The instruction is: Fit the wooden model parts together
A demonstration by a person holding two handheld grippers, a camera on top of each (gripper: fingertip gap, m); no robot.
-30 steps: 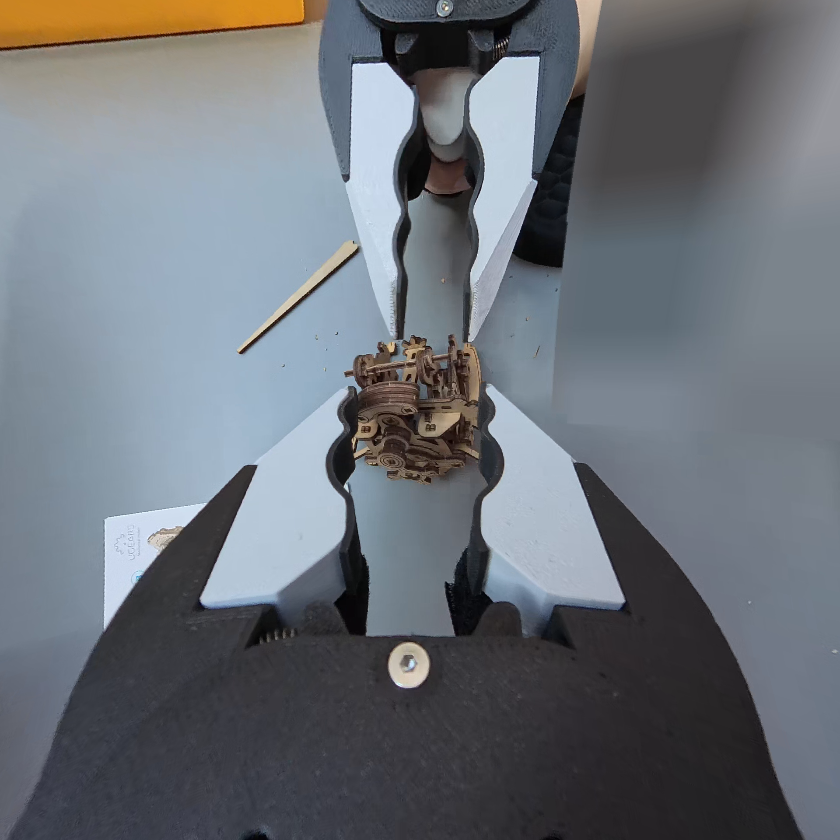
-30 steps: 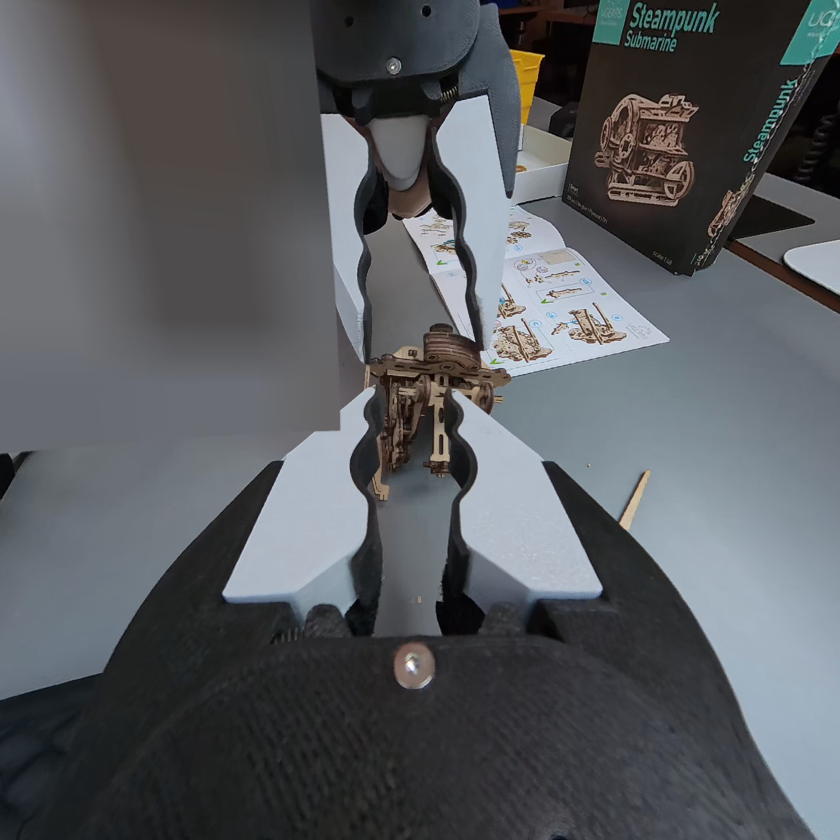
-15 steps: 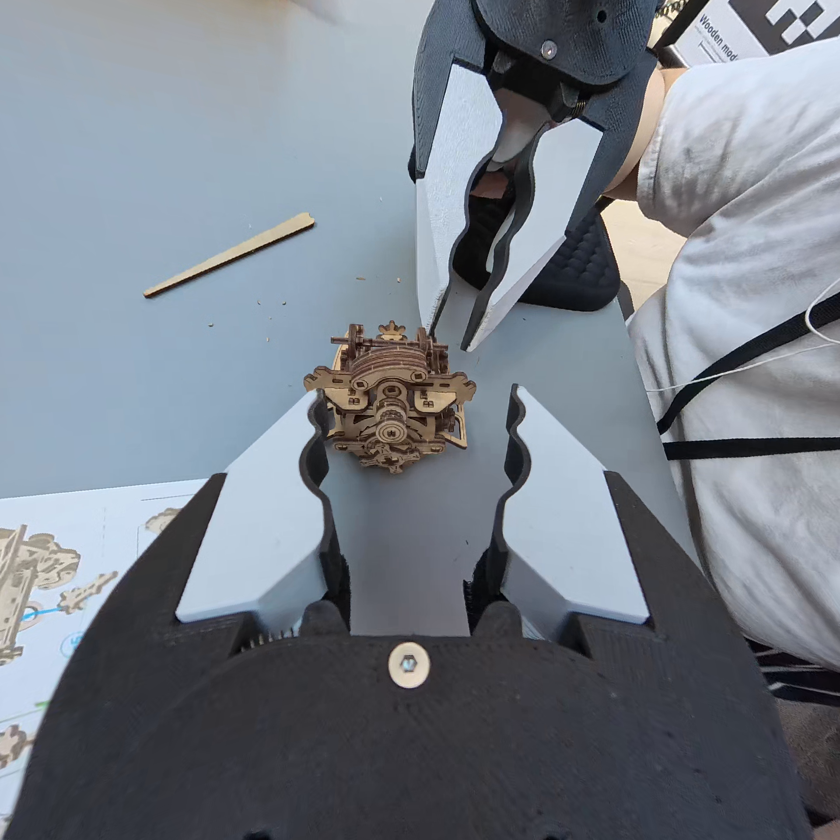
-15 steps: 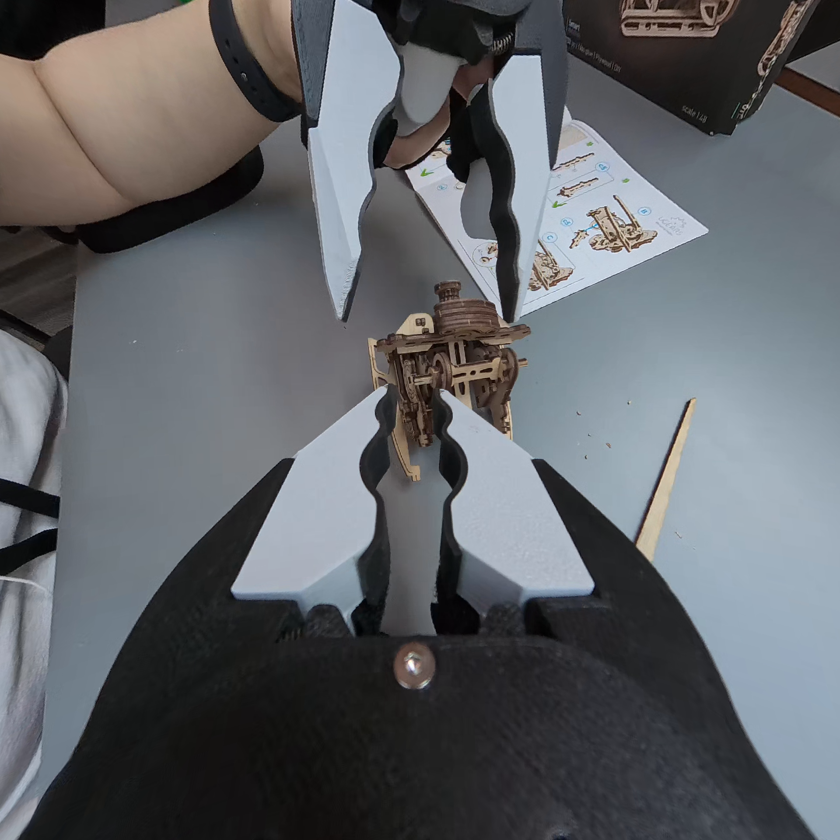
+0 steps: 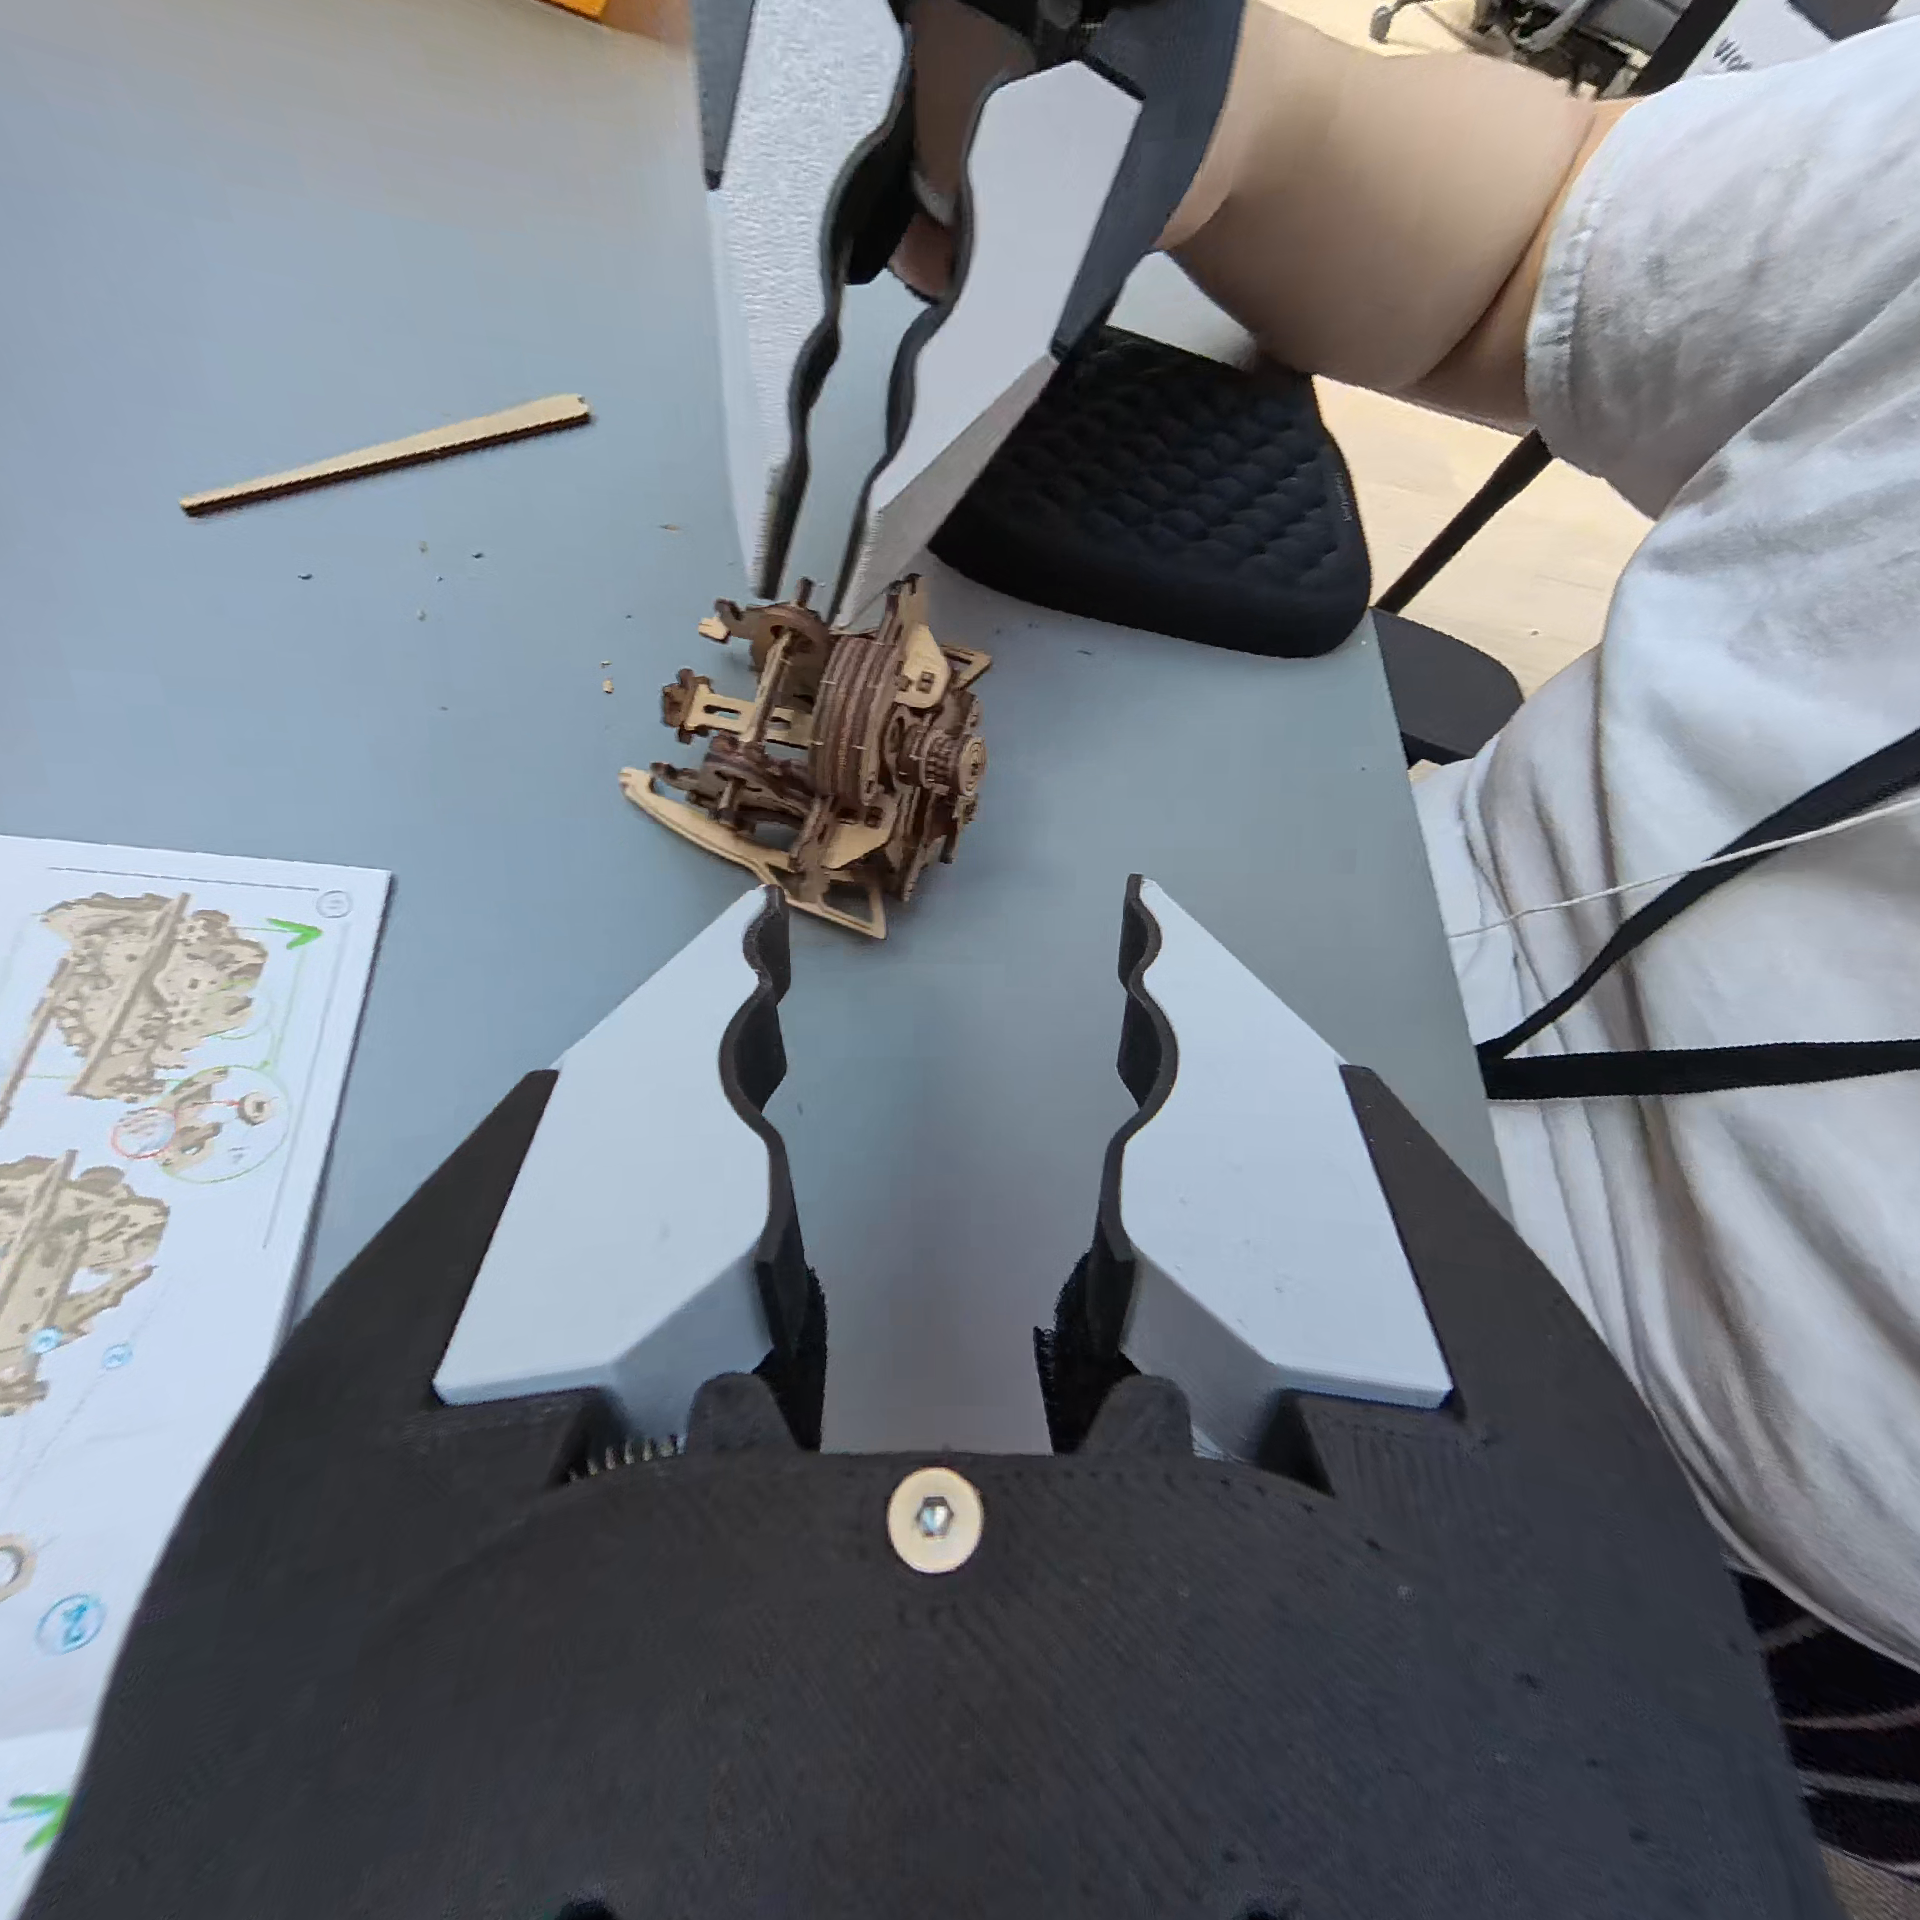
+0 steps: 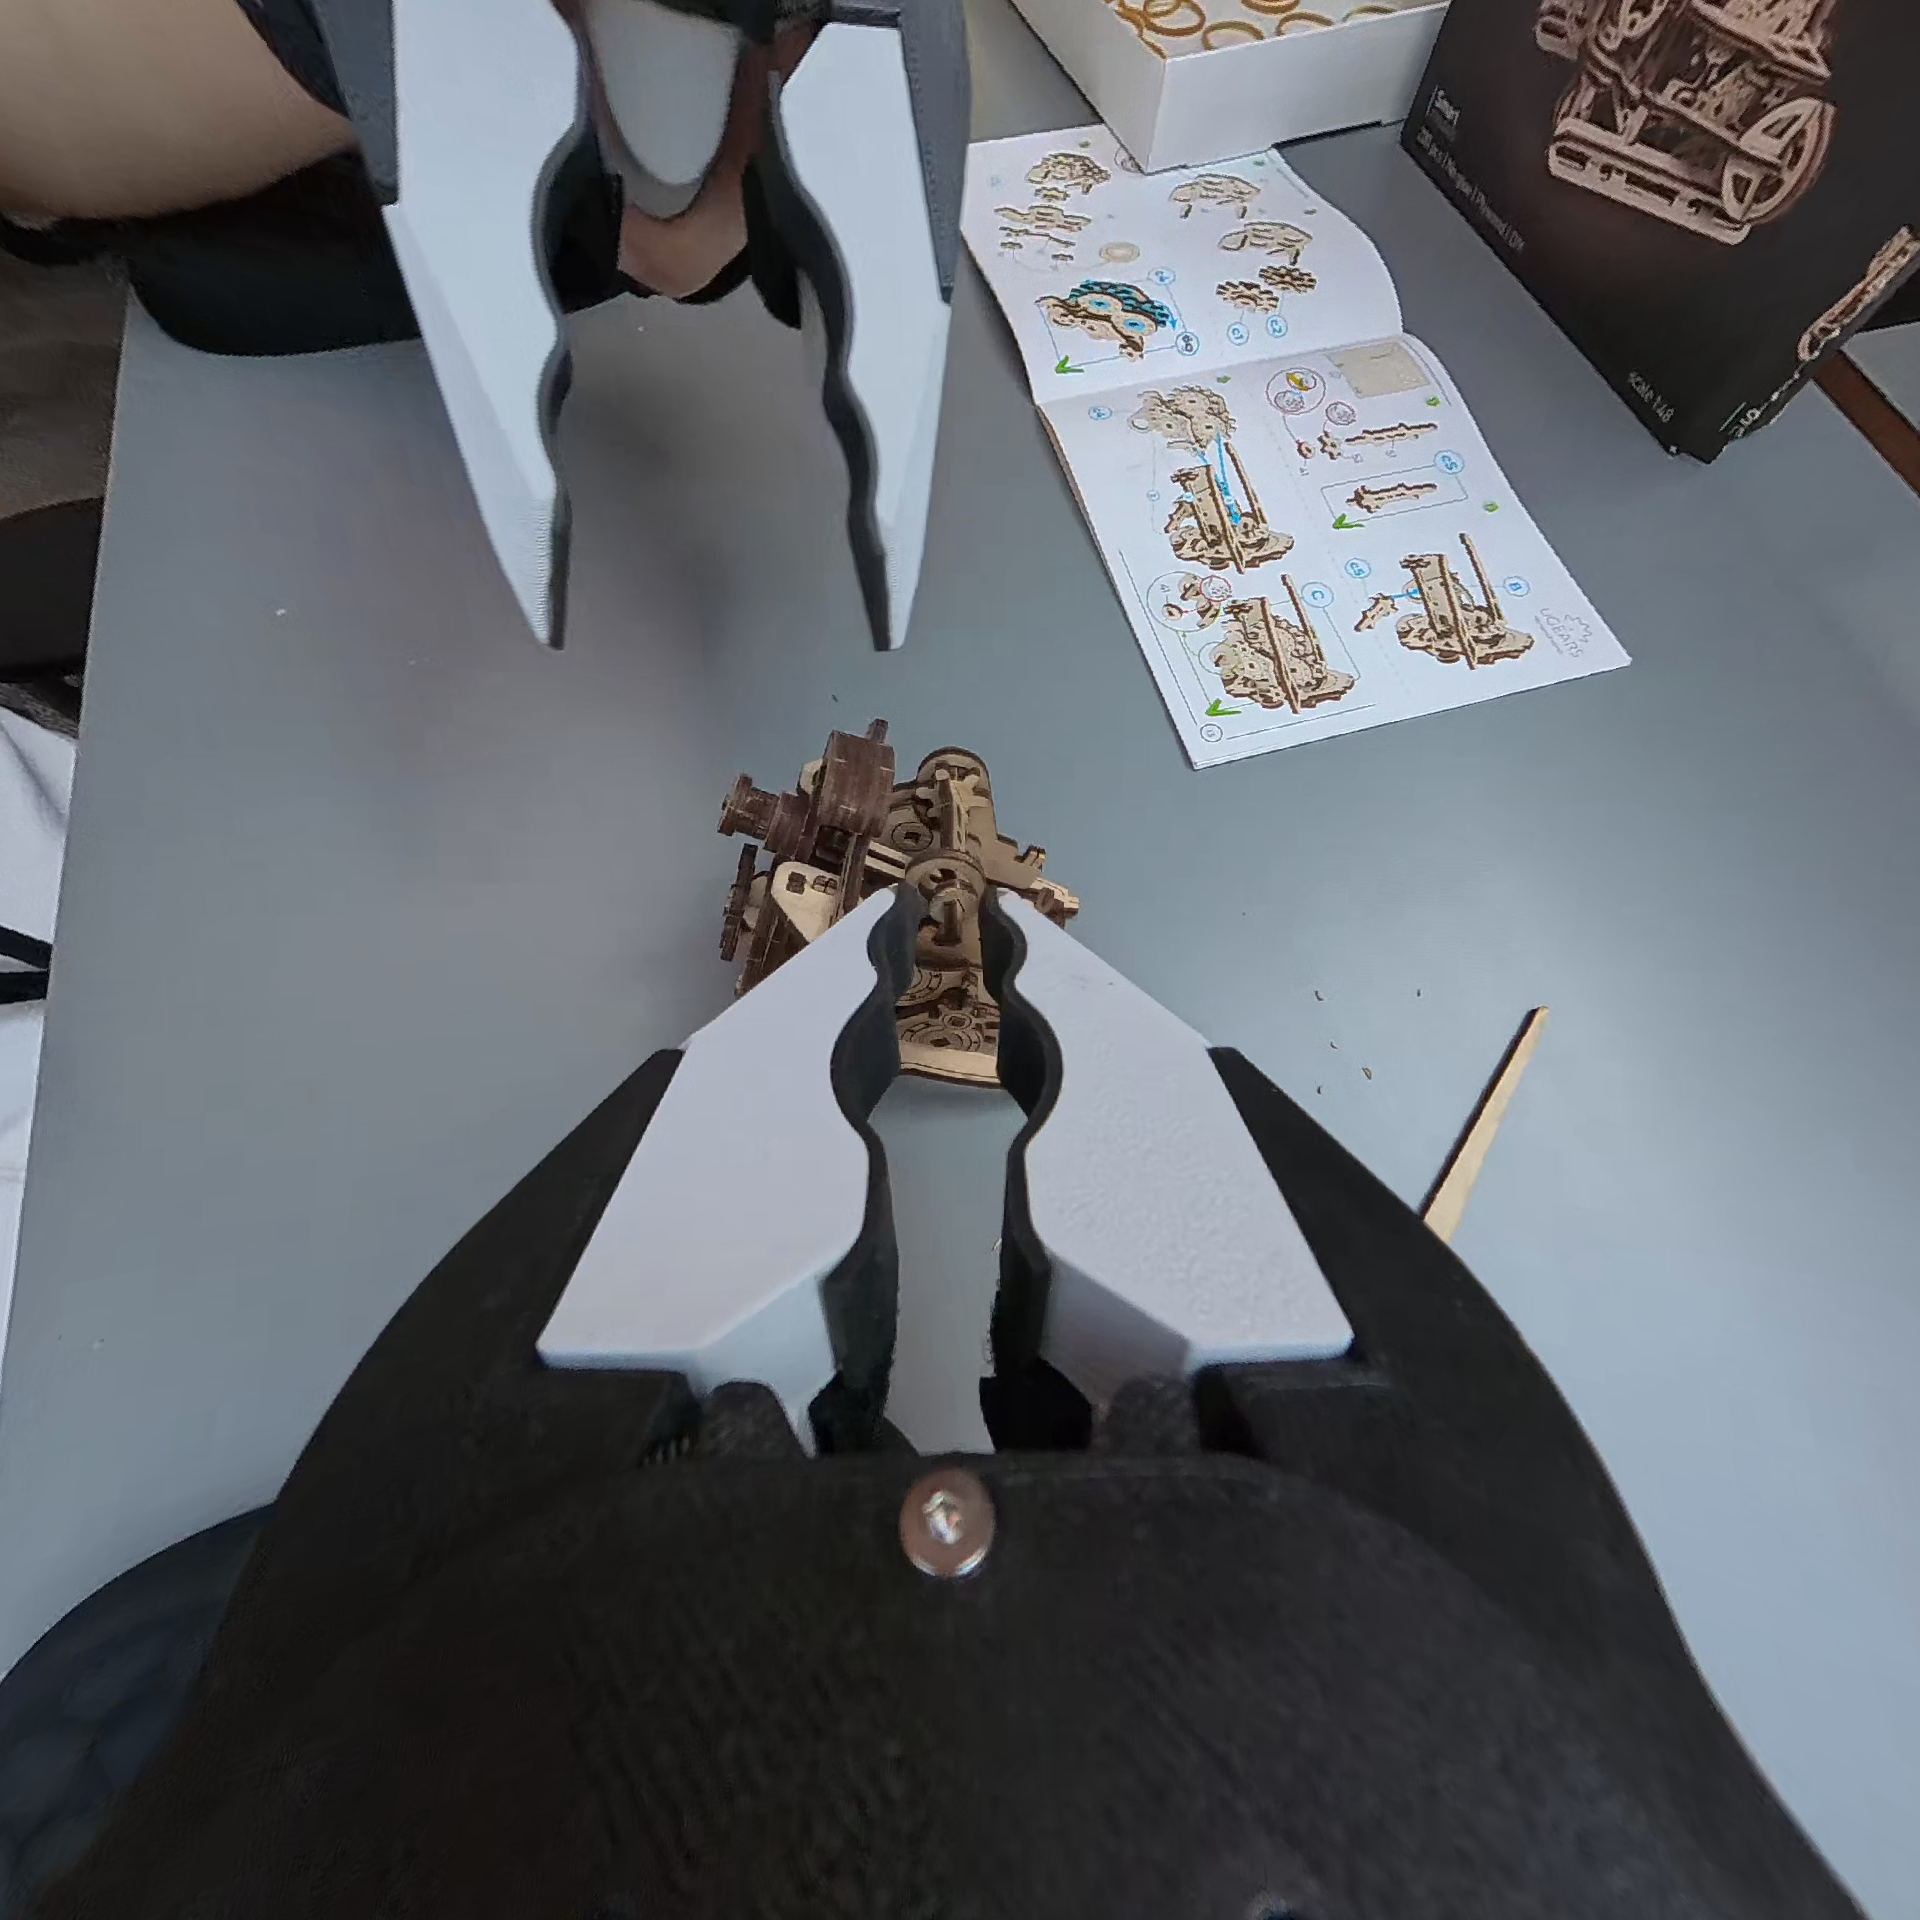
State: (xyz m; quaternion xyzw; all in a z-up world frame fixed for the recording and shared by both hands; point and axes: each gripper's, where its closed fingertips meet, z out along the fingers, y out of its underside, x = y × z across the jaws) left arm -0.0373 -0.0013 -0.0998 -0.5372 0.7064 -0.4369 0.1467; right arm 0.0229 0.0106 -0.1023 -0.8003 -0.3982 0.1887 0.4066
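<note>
The small wooden model [image 5: 831,758] lies tipped on its side on the grey table [image 5: 312,260], near the table's edge. My right gripper [image 6: 945,920] is shut on a thin upright part at the model's [image 6: 883,842] near end. In the left wrist view it [image 5: 816,597] comes down from above onto the model's far end. My left gripper [image 5: 951,899] is open and empty, its left fingertip just short of the model. In the right wrist view it [image 6: 717,639] hangs open above and behind the model, apart from it.
A thin wooden stick [image 5: 384,452] lies on the table beyond the model. An instruction sheet [image 6: 1278,447] lies open, with a dark product box [image 6: 1662,156] and a white tray of rings [image 6: 1247,83] behind. A person's torso [image 5: 1714,727] and a black chair [image 5: 1143,499] are at the table edge. Spacing between my two grippers at the tips: around 7 cm. My right tips are roughly 12 cm from the thin wooden stick [image 5: 384,452]. My right wrist view [image 6: 1464,1169] looks at it from another angle.
My left gripper has let go of the model, opened and drawn back. My right gripper has kept its hold and the model has turned over onto its side on the table.
</note>
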